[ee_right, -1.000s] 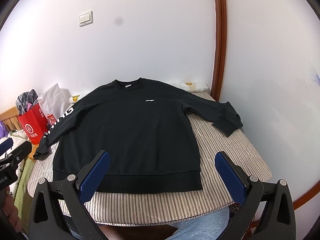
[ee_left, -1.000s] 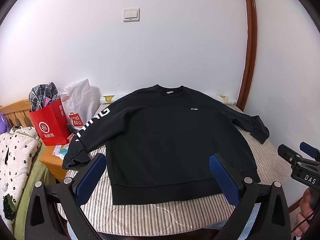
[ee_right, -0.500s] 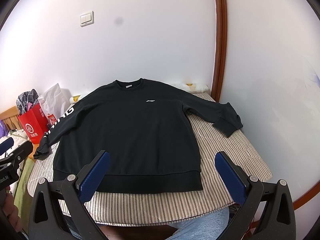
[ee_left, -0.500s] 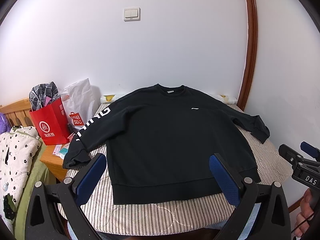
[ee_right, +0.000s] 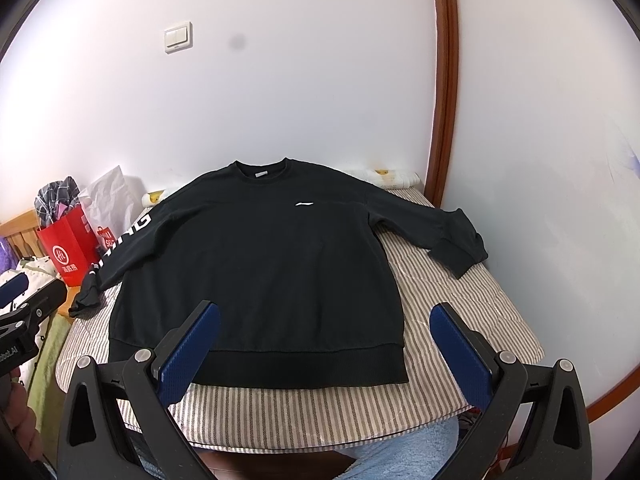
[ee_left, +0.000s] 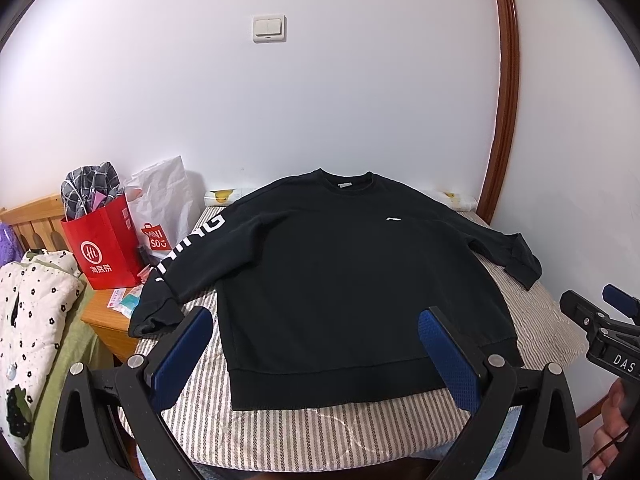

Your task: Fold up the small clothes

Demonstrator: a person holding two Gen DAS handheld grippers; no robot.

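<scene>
A black sweatshirt [ee_left: 344, 280] lies flat on the striped bed [ee_left: 328, 436], its 2 sleeves spread out. The left gripper [ee_left: 312, 344] and right gripper [ee_right: 324, 344] hang above its bottom edge, both wide open, holding nothing.

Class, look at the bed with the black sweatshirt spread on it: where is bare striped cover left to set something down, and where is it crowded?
Bare striped cover lies between the sweatshirt body, its right sleeve and the bed's right edge, plus a strip before the hem. The left side is crowded: red bag, white bag.
</scene>
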